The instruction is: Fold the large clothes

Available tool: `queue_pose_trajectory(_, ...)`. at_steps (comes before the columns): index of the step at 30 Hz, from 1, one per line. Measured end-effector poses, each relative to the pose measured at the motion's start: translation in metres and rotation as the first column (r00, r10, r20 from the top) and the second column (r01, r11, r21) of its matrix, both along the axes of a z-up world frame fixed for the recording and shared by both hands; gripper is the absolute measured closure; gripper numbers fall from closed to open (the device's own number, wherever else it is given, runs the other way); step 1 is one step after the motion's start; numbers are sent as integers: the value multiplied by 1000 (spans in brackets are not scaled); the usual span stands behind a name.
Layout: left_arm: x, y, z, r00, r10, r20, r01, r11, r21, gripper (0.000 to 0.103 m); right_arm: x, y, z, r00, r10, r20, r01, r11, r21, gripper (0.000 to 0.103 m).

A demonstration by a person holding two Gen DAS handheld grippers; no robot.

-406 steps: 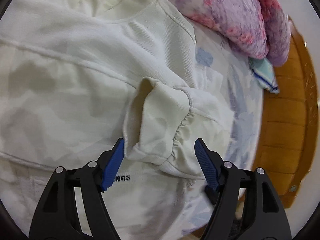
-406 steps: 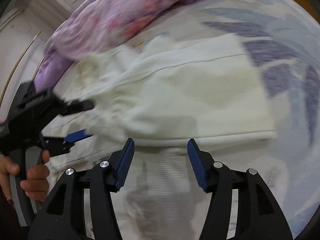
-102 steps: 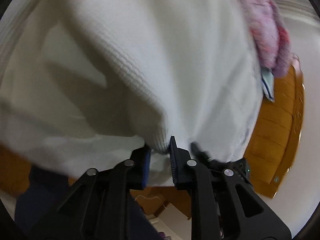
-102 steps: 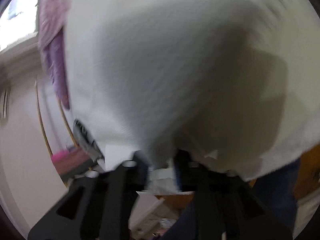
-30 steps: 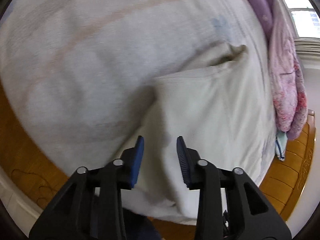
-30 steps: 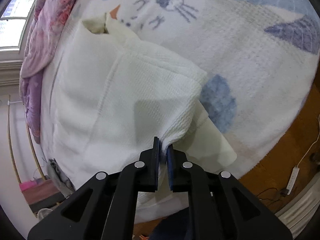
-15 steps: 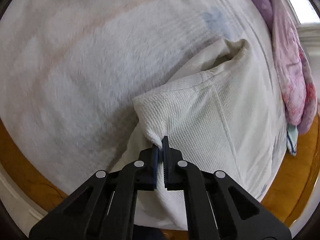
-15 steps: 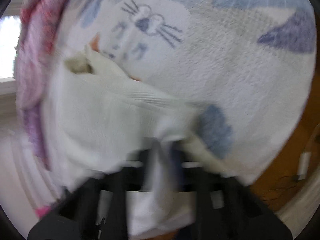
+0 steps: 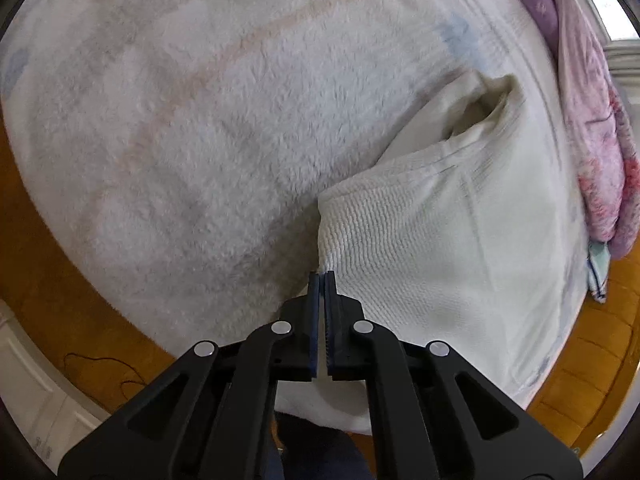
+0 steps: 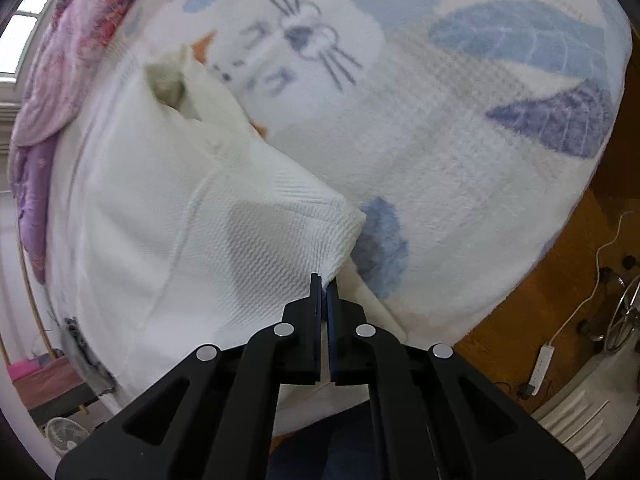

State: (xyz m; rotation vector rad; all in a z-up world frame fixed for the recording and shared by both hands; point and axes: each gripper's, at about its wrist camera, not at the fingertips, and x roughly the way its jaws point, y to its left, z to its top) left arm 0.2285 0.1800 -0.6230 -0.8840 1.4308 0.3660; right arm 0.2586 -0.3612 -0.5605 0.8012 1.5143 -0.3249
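A cream waffle-knit garment [image 9: 432,248] lies folded on the bed with its near edge toward me. In the left wrist view my left gripper [image 9: 323,277] is shut, and the garment's near left corner is pinched at its tips. In the right wrist view the same garment [image 10: 168,216] fills the left half. My right gripper [image 10: 325,282] is shut on the near right corner, which is drawn up into a small peak. At the far end a loose fold of the garment [image 10: 168,80] stands open. Both grippers point steeply down at the bed.
A fluffy white bed blanket [image 9: 180,140] with a cat and leaf print [image 10: 316,40] lies under the garment. A pink-purple quilt [image 9: 592,120] is heaped along the far side. Wooden floor [image 10: 532,312] with a power strip [image 10: 545,360] lies past the bed's edge.
The left jaws, apart a second ago over the garment's edge, have closed on its near left corner. The right gripper stays shut on its corner, which has shifted only slightly.
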Motion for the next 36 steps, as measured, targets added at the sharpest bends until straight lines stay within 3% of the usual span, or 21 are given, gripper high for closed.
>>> queue_pose_trajectory(5, 20, -14, -13, 998, -55, -32, 56, 998, 23, 102, 6, 7, -26, 998, 11, -65, -11, 1000, -5, 101)
queue_pose_trajectory(8, 18, -13, 4, 997, -75, -6, 75, 997, -11, 100, 14, 10, -6, 995, 86, -51, -87, 996, -24, 95)
queue_pose_trajectory(10, 13, -7, 20, 998, -61, 31, 63, 997, -42, 97, 13, 0, 15, 998, 52, -38, -54, 997, -53, 83)
queue_pose_trajectory(12, 7, 1, 36, 996, -22, 85, 30, 995, -98, 96, 15, -12, 32, 1000, 12, -18, -14, 995, -103, 63)
queue_pose_trajectory(16, 21, 15, 61, 984, 24, 178, -6, 995, -101, 92, 45, -23, 46, 997, 21, 80, -12, 994, -109, 62)
queue_pose_trajectory(21, 86, 7, 62, 969, 15, 246, 1, 998, -63, 91, 109, -19, 42, 981, 15, 195, -11, 1000, -21, 55)
queue_pose_trajectory(25, 146, -7, 50, 962, 0, 273, 16, 998, -57, 78, 152, -15, 30, 972, -55, 230, 39, 997, 73, 49)
queue_pose_trajectory(27, 176, -16, 46, 959, -14, 282, 25, 999, -36, 65, 167, -17, 18, 972, -115, 205, 92, 989, 117, 48)
queue_pose_trajectory(28, 192, -20, 39, 964, -27, 264, 35, 999, -26, 55, 174, -19, 8, 972, -152, 180, 122, 978, 167, 48)
queue_pose_trajectory(31, 223, -30, 19, 982, -64, 178, 67, 998, -13, 55, 188, -19, -13, 971, -204, 127, 163, 947, 277, 49)
queue_pose_trajectory(32, 229, -32, 15, 984, -77, 162, 79, 997, -2, 55, 191, -16, -12, 974, -181, 139, 138, 952, 274, 60)
queue_pose_trajectory(33, 238, -37, 11, 983, -117, 141, 115, 993, 22, 58, 198, -10, -8, 983, -108, 149, 73, 972, 222, 85)
queue_pose_trajectory(35, 243, -40, 10, 979, -158, 129, 150, 986, 69, 90, 207, 0, 7, 982, 10, 188, -37, 990, 139, 93)
queue_pose_trajectory(36, 243, -38, 13, 977, -154, 146, 144, 986, 78, 92, 213, 3, 18, 974, 66, 217, -88, 992, 95, 96)
